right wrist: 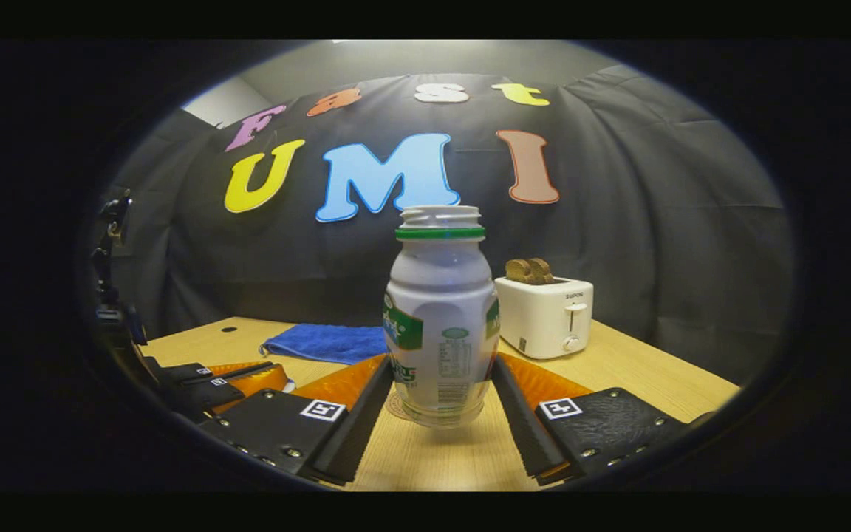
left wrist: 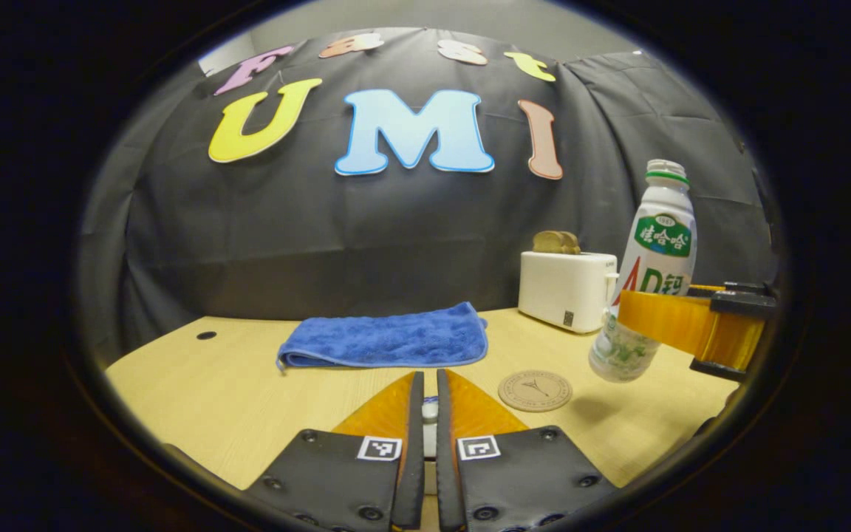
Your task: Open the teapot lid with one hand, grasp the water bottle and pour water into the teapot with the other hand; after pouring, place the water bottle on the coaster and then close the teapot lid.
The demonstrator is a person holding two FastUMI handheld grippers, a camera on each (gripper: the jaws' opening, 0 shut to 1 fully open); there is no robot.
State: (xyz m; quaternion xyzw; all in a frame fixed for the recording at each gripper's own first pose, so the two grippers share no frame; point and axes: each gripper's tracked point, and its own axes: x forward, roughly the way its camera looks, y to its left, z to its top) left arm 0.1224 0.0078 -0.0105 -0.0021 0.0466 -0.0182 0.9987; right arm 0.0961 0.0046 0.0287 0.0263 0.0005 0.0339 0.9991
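My right gripper [right wrist: 442, 360] is shut on a white water bottle [right wrist: 440, 318] with a green label and no cap. In the left gripper view that bottle [left wrist: 651, 273] hangs slightly tilted above the table, right of the round cork coaster [left wrist: 535, 389], with a finger [left wrist: 673, 321] of the right gripper across it. An edge of the coaster [right wrist: 394, 408] peeks out behind the bottle's base. My left gripper [left wrist: 429, 375] is nearly closed on a small white piece [left wrist: 430, 425], apparently the teapot lid's knob. The teapot's body is hidden. The left gripper [right wrist: 237, 378] sits low at the left.
A folded blue towel [left wrist: 385, 340] lies at the back middle of the wooden table [left wrist: 196, 391]. A white toaster [left wrist: 566, 290] holding bread slices stands at the back right, behind the coaster. A small round hole [left wrist: 206, 335] marks the table's far left.
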